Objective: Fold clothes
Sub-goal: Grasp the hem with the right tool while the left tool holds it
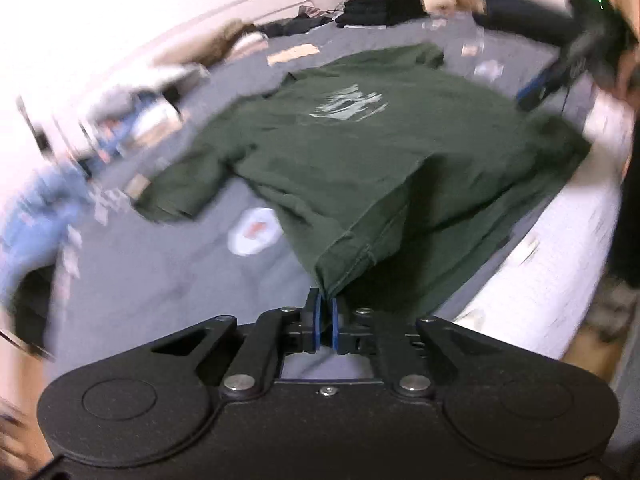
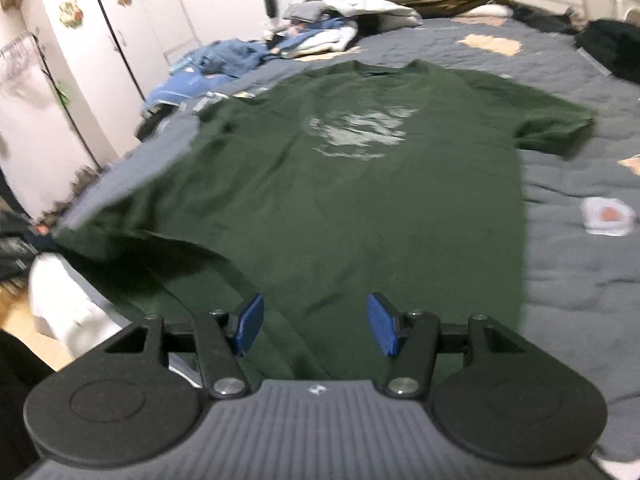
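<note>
Left wrist view: the left gripper (image 1: 327,312), low in the centre of the frame, has its blue pads pressed together on a bottom corner of a dark green T-shirt (image 1: 360,152), lifting that corner off the grey bedspread (image 1: 160,280) so the cloth tents toward the lens. The rest of the shirt lies print-up across the middle of the frame, one short sleeve trailing to the left. At upper right the right gripper (image 1: 536,96) reaches over the shirt's far hem (too blurred there to judge its jaws). Dark clothes (image 1: 380,10) are piled at the top of the frame.

Right wrist view: the right gripper (image 2: 316,326) stands with its blue pads (image 2: 252,324) apart over the T-shirt's (image 2: 360,200) hem at lower centre, nothing visibly pinched between them. The shirt fills the middle of the frame, collar toward the top, on the bedspread (image 2: 580,280); blue garments (image 2: 224,56) are heaped at upper left.

The shirt looks light, soft and limp: it will likely sag and crease wherever it is unsupported, and thin cloth may slip from a shallow pinch. The surest holds appear to be the doubled hem corners, one for each gripper, keeping the edge taut between them.
</note>
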